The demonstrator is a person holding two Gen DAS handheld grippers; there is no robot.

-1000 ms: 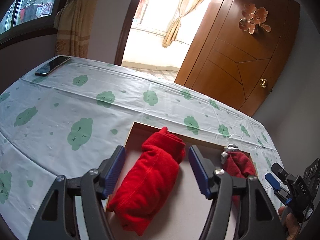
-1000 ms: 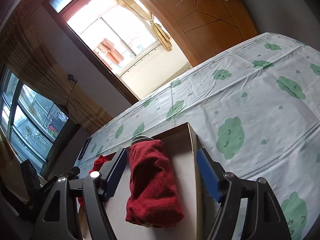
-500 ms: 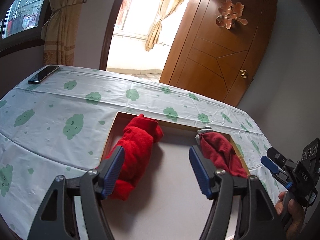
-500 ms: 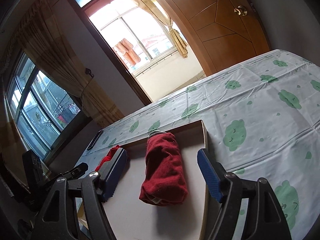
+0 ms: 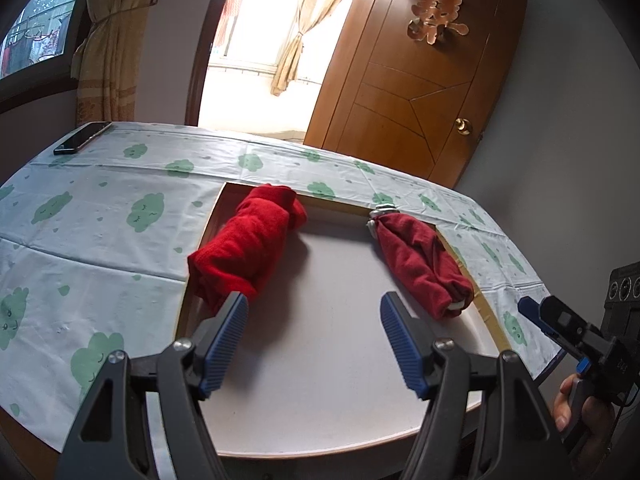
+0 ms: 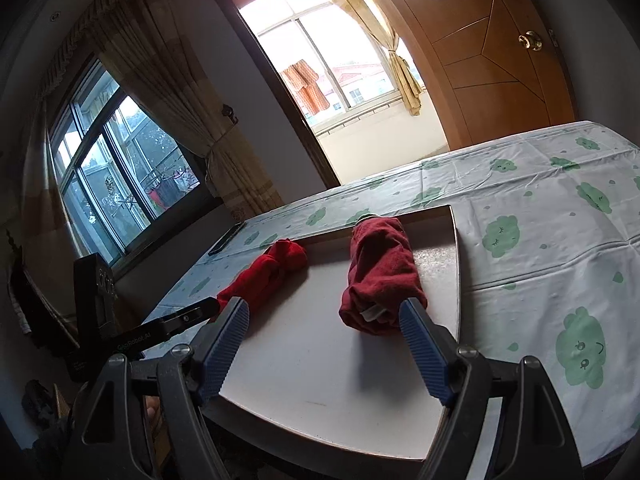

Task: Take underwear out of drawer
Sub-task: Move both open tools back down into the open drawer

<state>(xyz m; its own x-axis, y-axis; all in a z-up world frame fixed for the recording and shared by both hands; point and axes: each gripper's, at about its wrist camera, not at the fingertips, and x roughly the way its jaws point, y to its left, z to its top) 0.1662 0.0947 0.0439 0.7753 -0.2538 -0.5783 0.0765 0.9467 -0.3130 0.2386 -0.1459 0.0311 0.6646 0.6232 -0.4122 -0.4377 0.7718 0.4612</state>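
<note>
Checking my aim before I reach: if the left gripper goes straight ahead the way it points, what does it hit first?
Probably the bare drawer floor: the open left gripper points between the bright red roll and the dark red roll.

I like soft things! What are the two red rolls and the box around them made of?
The bright red roll looks like soft fleecy cloth: fuzzy, matte, with plump folds. The dark red roll seems a thinner knit cloth, more wrinkled, with a pale band at its end. The drawer looks like wood: a tan rim, with a smooth pale bottom that is probably board.
</note>
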